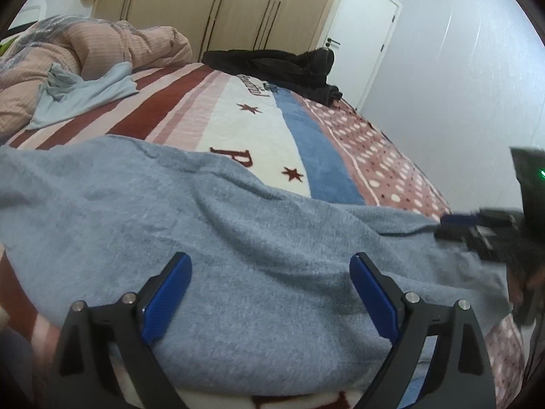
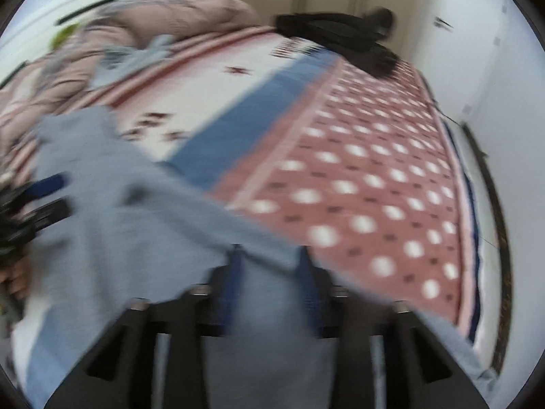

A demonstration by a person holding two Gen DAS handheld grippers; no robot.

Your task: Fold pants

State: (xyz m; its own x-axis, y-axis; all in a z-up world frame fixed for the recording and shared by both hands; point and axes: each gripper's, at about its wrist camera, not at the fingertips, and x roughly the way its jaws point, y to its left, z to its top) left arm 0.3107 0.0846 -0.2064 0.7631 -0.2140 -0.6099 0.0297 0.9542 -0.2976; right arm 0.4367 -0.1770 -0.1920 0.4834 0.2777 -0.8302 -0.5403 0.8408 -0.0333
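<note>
Left-wrist view first: the left gripper point(image 1: 270, 262) hangs over the grey-blue pants point(image 1: 204, 238) with its blue-padded jaws spread wide, nothing pinched between them, the fabric lying loose and rumpled beneath. The pants sprawl across the near part of the bed, covering the striped and starred blanket point(image 1: 259, 126) from about nine o'clock to four o'clock. At three o'clock the right gripper point(image 1: 477, 228) shows as a dark blur at the pants' edge. Farther back, at ten o'clock, a pink quilt point(image 1: 102, 44) is heaped up with a pale blue garment point(image 1: 85, 92) lying against it, and at one o'clock a black garment point(image 1: 279, 64) is piled at the bed's far end, before the wooden wardrobe point(image 1: 221, 3) and a white door point(image 1: 361, 34). Right-wrist view, much smeared by motion: the right gripper point(image 2: 272, 266) points down at the bed with a band of the pants point(image 2: 136, 225) running between its blue pads; the jaws stand partly apart, and the blur hides whether the pads press the cloth. The pants spread off toward nine o'clock, where the left gripper point(image 2: 37, 204) and a hand point(image 2: 15, 277) appear at the frame's edge. The dotted pink side of the blanket point(image 2: 374, 177) fills three o'clock, with the black garment point(image 2: 340, 30) at twelve.
</note>
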